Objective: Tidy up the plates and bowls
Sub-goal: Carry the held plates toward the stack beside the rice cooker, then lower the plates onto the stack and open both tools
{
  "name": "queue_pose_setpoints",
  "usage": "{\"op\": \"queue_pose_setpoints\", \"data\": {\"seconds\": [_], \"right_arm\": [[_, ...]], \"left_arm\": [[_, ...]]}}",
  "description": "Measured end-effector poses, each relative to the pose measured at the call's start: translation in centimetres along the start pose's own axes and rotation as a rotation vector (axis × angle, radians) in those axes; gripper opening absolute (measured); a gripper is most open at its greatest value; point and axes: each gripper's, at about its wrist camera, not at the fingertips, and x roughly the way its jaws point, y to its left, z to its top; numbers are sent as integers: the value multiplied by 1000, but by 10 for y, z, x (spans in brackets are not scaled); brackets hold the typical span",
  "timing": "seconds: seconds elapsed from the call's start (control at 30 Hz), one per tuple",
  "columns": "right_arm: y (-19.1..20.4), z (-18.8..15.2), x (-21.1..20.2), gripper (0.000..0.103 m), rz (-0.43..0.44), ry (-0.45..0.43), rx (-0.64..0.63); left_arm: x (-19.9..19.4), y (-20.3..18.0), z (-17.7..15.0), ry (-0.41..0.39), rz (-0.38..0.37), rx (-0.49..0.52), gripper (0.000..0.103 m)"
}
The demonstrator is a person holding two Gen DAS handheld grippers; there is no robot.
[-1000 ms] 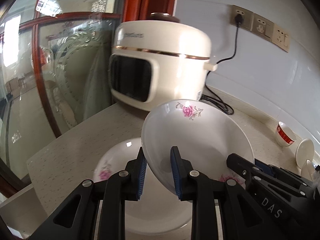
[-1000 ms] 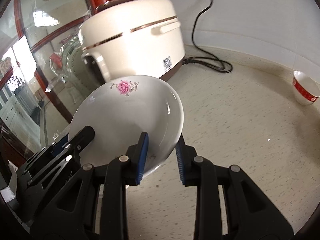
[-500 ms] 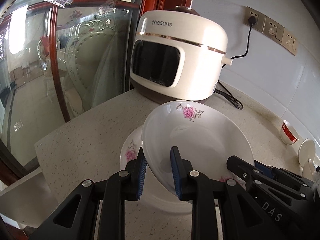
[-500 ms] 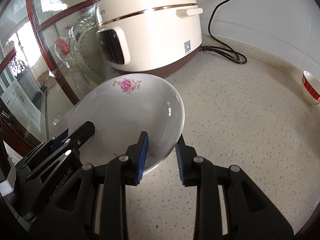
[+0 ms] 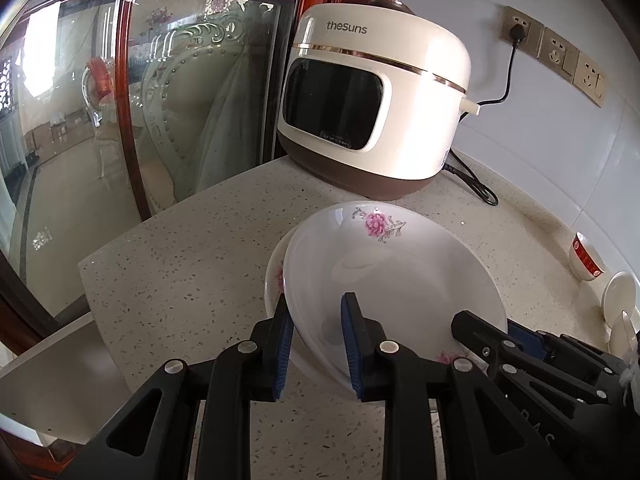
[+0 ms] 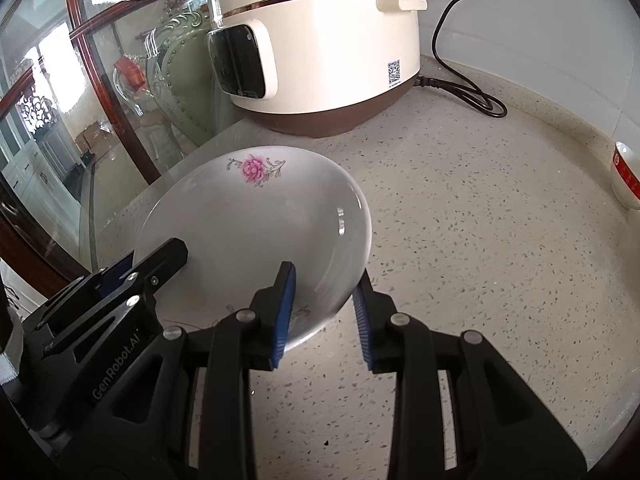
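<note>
We see the speckled countertop [image 5: 180, 272] running to a glass partition [image 5: 120, 120] on the left and a white wall on the right. At the far end stands the cream rice cooker [image 5: 372, 96], its black cord [image 5: 472, 184] trailing along the counter to the right. Near us, the white flowered plate [image 5: 384, 264] is held tilted above the counter, just over a second flowered plate [image 5: 274, 276] that lies flat beneath it; only that plate's left rim shows. Our left gripper [image 5: 316, 344] is clamped on the held plate's near-left rim, one blue pad [image 5: 284, 344] on each face. Our right gripper [image 6: 324, 312] grips the same plate's near-right rim. Far right, a small red-banded bowl [image 5: 586, 258] sits by the wall, with small white dishes [image 5: 618, 296] just nearer.
</note>
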Motion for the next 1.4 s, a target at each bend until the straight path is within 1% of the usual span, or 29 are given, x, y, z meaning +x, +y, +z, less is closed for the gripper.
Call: {"op": "queue_pose_setpoints", "data": {"seconds": [0.1, 0.23, 0.3, 0.37, 0.4, 0.63, 0.73, 0.77, 0.8, 0.83, 0.93, 1.13, 1.23, 1.4], "right_arm": [[0, 1, 1, 34, -2, -3, -8], [3, 2, 3, 36, -14, -10, -24], [7, 1, 3, 42, -22, -12, -47], [12, -1, 4, 44, -30, -8, -67], [13, -1, 6, 47, -33, -5, -70], [11, -5, 10, 47, -33, 3, -62], [8, -4, 11, 54, -37, 4, -44], [6, -3, 11, 60, -40, 2, -33], [3, -3, 10, 64, -41, 0, -21], [1, -3, 10, 66, -38, -3, -10], [-4, -3, 6, 68, -35, -11, 8], [-17, -5, -8, 72, -24, -35, 37], [-24, -6, -20, 76, -17, -56, 56], [-49, -10, -47, 80, -26, -104, 93]], "left_arm": [[0, -2, 0, -3, 12, 15, 26], [-2, -7, -3, -14, 47, 51, 29], [-2, -7, -4, -22, 59, 64, 29], [-2, -8, -4, -26, 80, 75, 29], [-3, -7, -4, -32, 88, 77, 29], [3, -5, -7, -21, 102, 92, 30], [4, -4, -7, -12, 112, 91, 31], [5, -3, -6, -12, 113, 90, 32], [6, -2, -5, -14, 116, 96, 34], [6, -2, -5, -17, 128, 103, 39], [4, -1, -5, -27, 119, 98, 49], [-4, -8, -4, -75, 102, 106, 56], [-14, -14, -4, -120, 68, 99, 57], [-29, -34, -3, -189, -27, 111, 58]]}}
